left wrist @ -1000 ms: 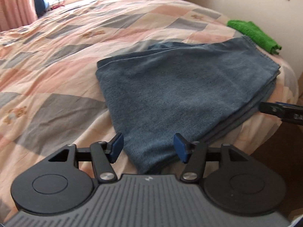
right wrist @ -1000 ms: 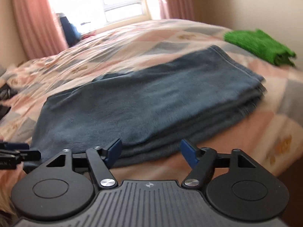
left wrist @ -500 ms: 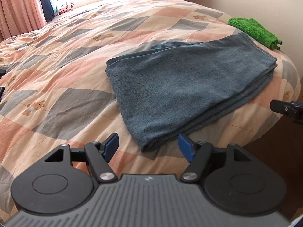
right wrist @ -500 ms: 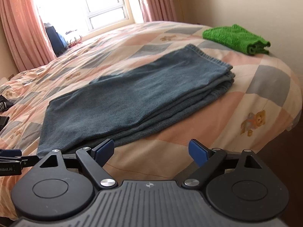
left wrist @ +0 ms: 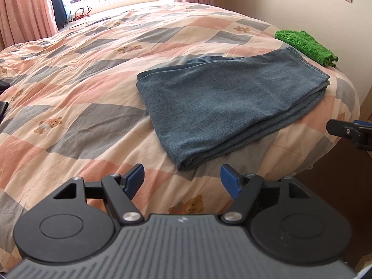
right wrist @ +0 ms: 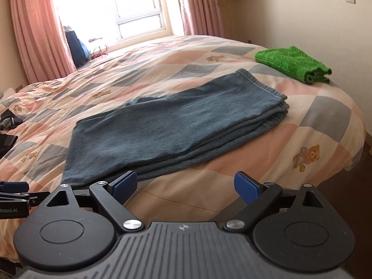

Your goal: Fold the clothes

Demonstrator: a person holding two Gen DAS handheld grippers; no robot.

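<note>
Blue garment (left wrist: 230, 107) lies folded in a flat stack on the bed (left wrist: 81, 88), near the foot-end corner, several layers showing along its near and right edges. In the right wrist view the same stack (right wrist: 172, 130) sits just past the fingers, its near-left corner close to the left pad.

Left tool (left wrist: 182, 180) — jaws spread wide, nothing between them, hanging over the quilt just short of the stack's near corner, not touching it. Right tool (right wrist: 186, 184) — also spread, empty, over the bed edge in front of the stack's long side. Each tool's tip shows at the margin of the other's view.

Green folded cloth (right wrist: 294, 64) sits well apart from the blue stack, by the wall-side edge of the bed. Pink curtains (right wrist: 39, 30) flank the window behind.
</note>
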